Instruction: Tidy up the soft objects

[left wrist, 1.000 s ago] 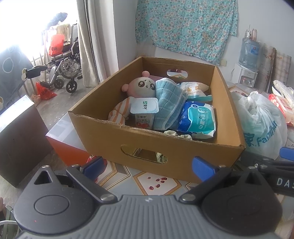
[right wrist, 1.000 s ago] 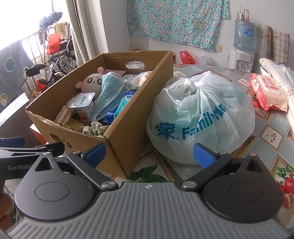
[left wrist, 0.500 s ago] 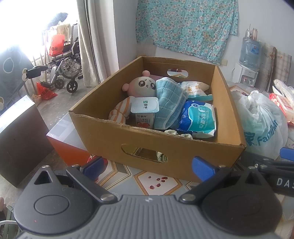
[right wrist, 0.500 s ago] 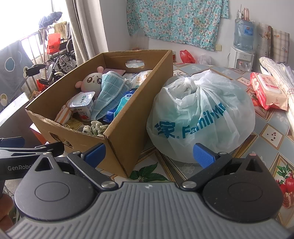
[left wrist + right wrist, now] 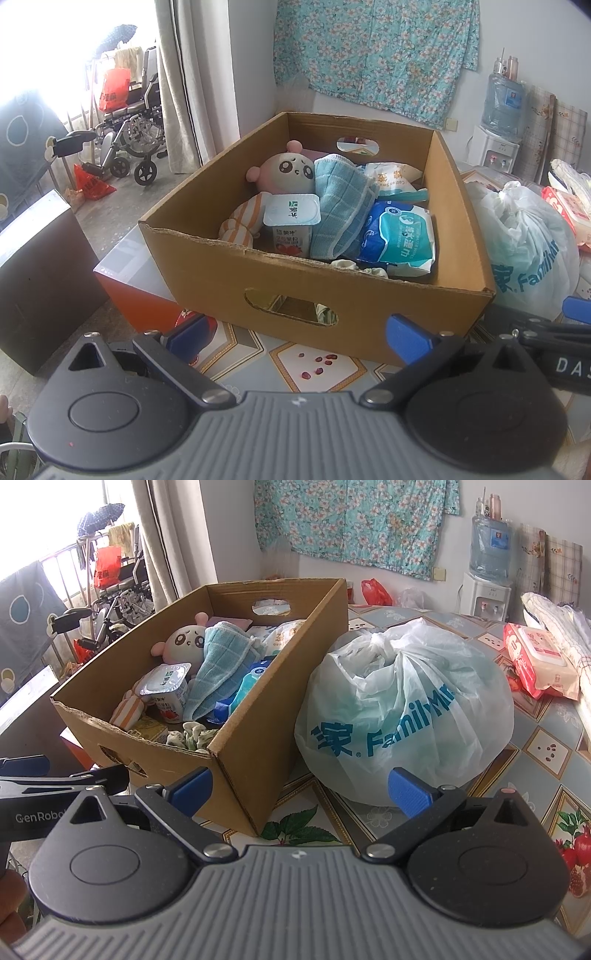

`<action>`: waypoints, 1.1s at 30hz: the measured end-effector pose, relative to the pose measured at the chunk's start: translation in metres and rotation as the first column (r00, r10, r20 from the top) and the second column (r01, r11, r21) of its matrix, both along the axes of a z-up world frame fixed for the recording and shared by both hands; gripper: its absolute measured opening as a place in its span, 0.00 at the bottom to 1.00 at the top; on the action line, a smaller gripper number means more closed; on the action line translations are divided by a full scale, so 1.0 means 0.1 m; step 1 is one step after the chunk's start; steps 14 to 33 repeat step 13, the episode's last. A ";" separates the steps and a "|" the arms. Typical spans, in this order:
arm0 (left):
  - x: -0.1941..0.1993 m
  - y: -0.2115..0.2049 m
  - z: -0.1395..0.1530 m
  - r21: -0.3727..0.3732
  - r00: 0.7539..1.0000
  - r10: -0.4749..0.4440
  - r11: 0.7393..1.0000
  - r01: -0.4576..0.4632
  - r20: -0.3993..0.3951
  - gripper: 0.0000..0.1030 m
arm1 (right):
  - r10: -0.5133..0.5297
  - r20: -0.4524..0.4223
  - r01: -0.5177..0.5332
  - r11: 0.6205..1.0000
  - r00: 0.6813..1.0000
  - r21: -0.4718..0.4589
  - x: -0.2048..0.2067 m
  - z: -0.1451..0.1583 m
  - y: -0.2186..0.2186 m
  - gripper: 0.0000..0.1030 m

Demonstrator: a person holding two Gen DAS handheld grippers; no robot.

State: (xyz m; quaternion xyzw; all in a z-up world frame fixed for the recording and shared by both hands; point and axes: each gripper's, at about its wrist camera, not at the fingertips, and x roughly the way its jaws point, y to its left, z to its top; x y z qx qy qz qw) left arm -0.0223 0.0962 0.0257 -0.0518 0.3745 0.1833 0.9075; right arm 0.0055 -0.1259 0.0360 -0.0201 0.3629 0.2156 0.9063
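While you are holding both grippers low with fingers apart and empty, the left gripper [image 5: 297, 336] is facing the box [image 5: 295, 280] squarely; the towel [image 5: 341, 210] is lying mid-frame, long axis running away, nearer than from the right gripper [image 5: 299, 786].
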 end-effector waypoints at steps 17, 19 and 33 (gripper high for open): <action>-0.03 0.00 -0.02 -0.006 1.000 0.002 1.000 -0.002 -0.001 1.00 | 0.002 -0.009 -0.002 1.000 1.000 0.000 0.01 0.00 -0.01 0.99; -0.03 0.00 -0.02 -0.006 1.000 0.002 1.000 -0.002 -0.001 1.00 | 0.002 -0.009 -0.002 1.000 1.000 0.000 0.01 0.00 -0.01 0.99; -0.03 0.00 -0.02 -0.006 1.000 0.002 1.000 -0.002 -0.001 1.00 | 0.002 -0.009 -0.002 1.000 1.000 0.000 0.01 0.00 -0.01 0.99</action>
